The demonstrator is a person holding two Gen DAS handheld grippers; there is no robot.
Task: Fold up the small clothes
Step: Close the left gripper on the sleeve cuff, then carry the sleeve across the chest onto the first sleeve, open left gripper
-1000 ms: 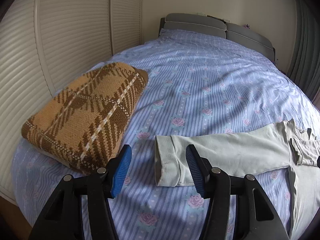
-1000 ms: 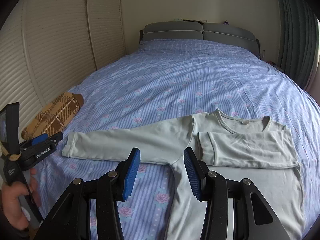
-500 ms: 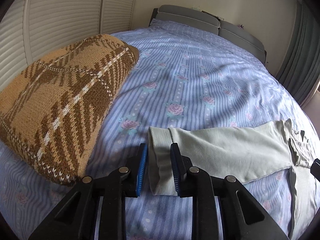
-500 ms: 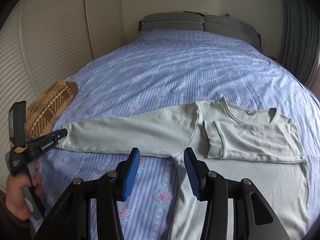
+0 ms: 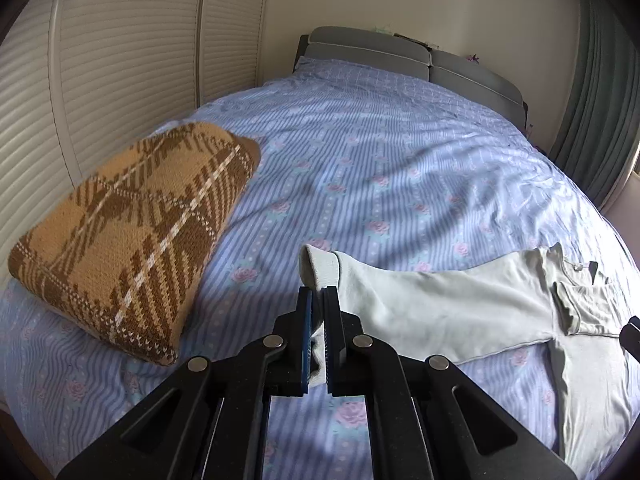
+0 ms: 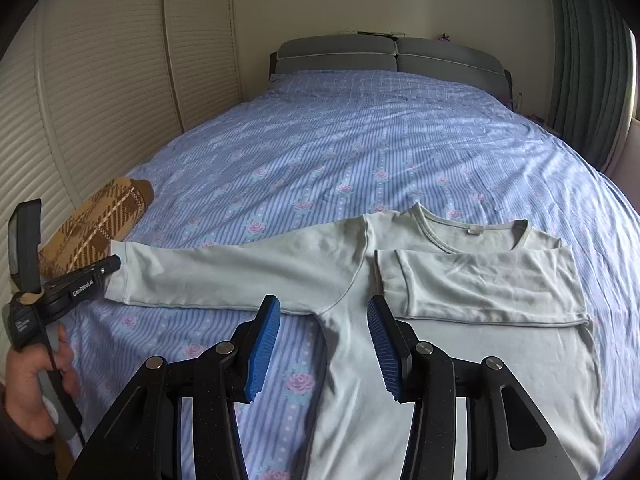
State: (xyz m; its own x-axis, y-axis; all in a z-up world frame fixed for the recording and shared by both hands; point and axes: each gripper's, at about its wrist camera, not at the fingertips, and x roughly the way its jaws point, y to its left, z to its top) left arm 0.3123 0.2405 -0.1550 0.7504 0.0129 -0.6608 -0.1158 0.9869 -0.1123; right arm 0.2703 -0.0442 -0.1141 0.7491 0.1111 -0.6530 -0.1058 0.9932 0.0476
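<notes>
A pale green long-sleeved shirt [image 6: 360, 264] lies flat on the bed. Its right sleeve [image 6: 480, 284] is folded across the chest. Its left sleeve [image 6: 224, 276] stretches out to the left. My left gripper [image 5: 318, 300] is shut on the cuff [image 5: 322, 268] of that left sleeve and lifts it slightly; it also shows in the right wrist view [image 6: 108, 266]. My right gripper [image 6: 324, 316] is open and empty, hovering over the shirt's left armpit area.
A folded brown plaid knit blanket [image 5: 128, 236] lies at the bed's left edge, just left of the cuff. The blue floral sheet [image 6: 360, 152] covers the bed up to the grey headboard [image 6: 392, 54]. Slatted closet doors [image 6: 100, 80] line the left side.
My left gripper moved onto the sleeve cuff, closed on it and raised it a little. My right gripper stayed open above the shirt and barely moved.
</notes>
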